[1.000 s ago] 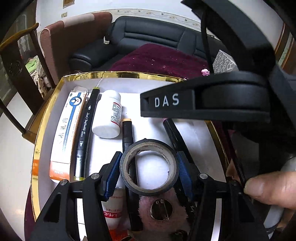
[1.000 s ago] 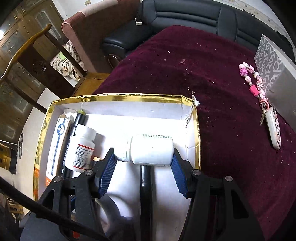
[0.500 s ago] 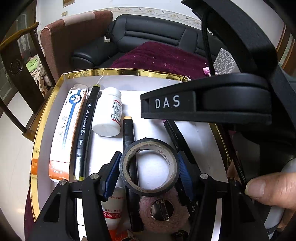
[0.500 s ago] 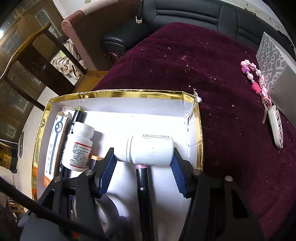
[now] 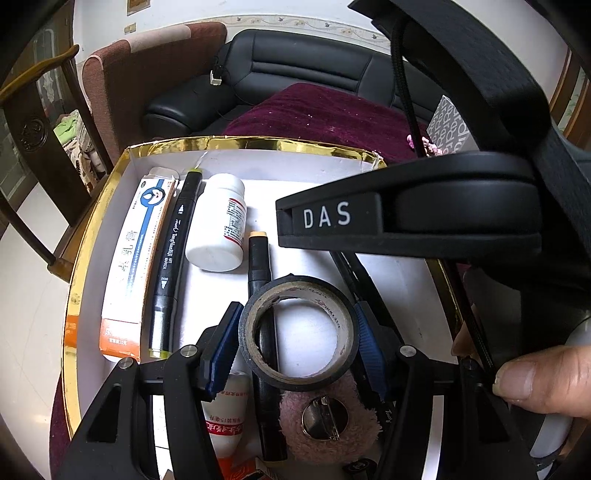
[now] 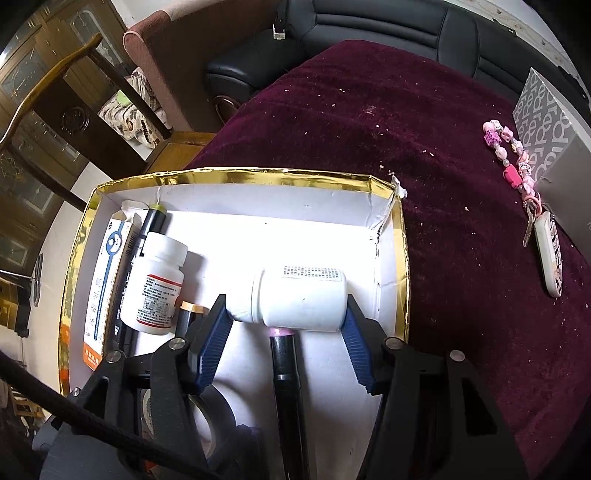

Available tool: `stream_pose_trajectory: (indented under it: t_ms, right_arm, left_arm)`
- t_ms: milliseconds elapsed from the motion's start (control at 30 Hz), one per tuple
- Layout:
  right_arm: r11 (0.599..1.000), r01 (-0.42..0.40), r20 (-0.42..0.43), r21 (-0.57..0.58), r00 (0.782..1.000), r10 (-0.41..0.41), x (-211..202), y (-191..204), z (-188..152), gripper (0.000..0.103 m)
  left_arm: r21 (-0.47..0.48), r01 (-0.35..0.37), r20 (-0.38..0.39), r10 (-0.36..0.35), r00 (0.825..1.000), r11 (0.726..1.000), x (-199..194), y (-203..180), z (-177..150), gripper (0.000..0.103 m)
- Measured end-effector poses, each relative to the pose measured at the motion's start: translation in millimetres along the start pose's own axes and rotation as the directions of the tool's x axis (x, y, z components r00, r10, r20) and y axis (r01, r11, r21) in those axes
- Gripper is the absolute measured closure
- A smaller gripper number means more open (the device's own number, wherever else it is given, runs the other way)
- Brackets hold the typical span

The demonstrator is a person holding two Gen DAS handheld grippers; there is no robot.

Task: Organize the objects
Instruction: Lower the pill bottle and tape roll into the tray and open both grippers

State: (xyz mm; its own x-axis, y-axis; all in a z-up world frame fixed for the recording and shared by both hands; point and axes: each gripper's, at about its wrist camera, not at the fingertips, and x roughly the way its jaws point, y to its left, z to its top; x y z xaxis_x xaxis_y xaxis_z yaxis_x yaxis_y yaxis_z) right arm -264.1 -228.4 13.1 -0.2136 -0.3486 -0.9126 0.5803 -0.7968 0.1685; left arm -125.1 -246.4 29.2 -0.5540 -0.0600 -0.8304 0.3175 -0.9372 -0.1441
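Right wrist: right tongs [image 6: 286, 334] pinch bottle [image 6: 300, 301] near box edge [image 6: 402, 258]; left tongs [image 5: 295, 341] pinch tape [image 5: 298, 332].

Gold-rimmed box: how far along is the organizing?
Done: the long white carton, a black marker and a labelled white bottle lie in the gold-rimmed box. In hand: left claw grips a black tape roll; right claw grips a plain white bottle. Left: pink beaded keychain on the maroon cloth.

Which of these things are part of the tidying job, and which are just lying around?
Part of the job:
- tape roll in the left claw
- white bottle in the right claw
- gold-rimmed box

Lying about:
- keychain on the cloth
- patterned box
- sofa
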Motion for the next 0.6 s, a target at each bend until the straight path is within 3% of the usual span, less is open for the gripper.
stream_pose_trajectory:
  t_ms: [200,500,600]
  right_arm:
    - [1.000,0.009,-0.019,0.001,1.000,-0.009,1.2,1.7,0.6,0.042]
    - [0.999,0.010,0.013,-0.034,1.000,-0.010,-10.8,7.1,-1.1,0.023]
    - [0.999,0.022,0.027,-0.043,0.999,-0.021,-16.8,7.9,0.1,0.023]
  left_arm:
    - [-0.005,-0.004,0.001,0.004,1.000,1.000,-3.6,0.3,-2.8,0.049]
    - [-0.022,-0.006,0.005,0.006,1.000,1.000,-5.6,-1.8,-2.9,0.048]
    - [-0.027,-0.003,0.005,0.003,1.000,1.000,-4.6,-1.0,-1.4,0.044]
